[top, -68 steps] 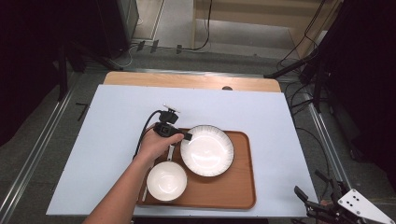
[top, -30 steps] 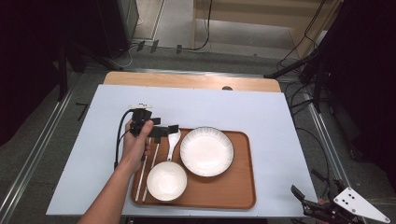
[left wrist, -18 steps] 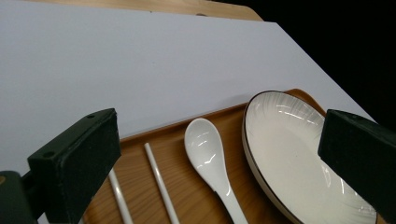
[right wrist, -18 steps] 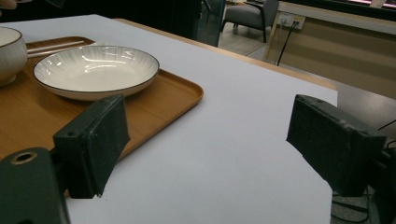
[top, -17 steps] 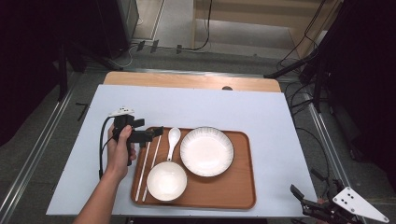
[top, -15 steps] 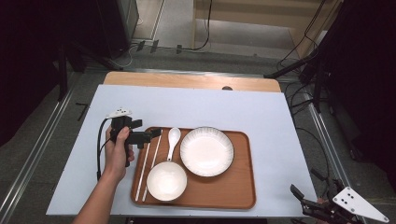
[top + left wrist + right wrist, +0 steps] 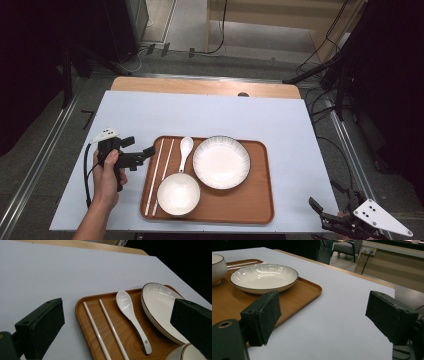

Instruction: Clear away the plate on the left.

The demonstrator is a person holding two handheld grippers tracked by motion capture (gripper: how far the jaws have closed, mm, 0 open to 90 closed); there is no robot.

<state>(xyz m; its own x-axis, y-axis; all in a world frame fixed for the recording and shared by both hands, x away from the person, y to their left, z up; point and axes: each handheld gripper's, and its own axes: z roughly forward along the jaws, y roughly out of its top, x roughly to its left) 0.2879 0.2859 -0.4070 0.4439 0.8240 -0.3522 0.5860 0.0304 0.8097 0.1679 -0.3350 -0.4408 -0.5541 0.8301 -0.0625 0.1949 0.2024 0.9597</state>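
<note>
Left gripper [image 7: 142,154] spread wide, holding nothing, just left of the tray [image 7: 250,212]. Chopsticks [image 7: 159,175] lie along the tray's left edge, spoon [image 7: 185,150] beside them. Right gripper [image 7: 325,217] spread too, at the desk's [image 7: 210,112] near-right corner.

Left gripper [image 7: 141,154] on the table [image 7: 225,115], tray [image 7: 250,210] just beside its jaws, chopsticks [image 7: 159,172] nearest, then spoon [image 7: 185,150], plate [image 7: 221,162] beyond, bowl [image 7: 178,194] beside the chopsticks

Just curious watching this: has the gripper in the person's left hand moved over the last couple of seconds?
Yes. The left gripper has pulled leftward, from over the wooden tray to the table beside its left edge.
</note>
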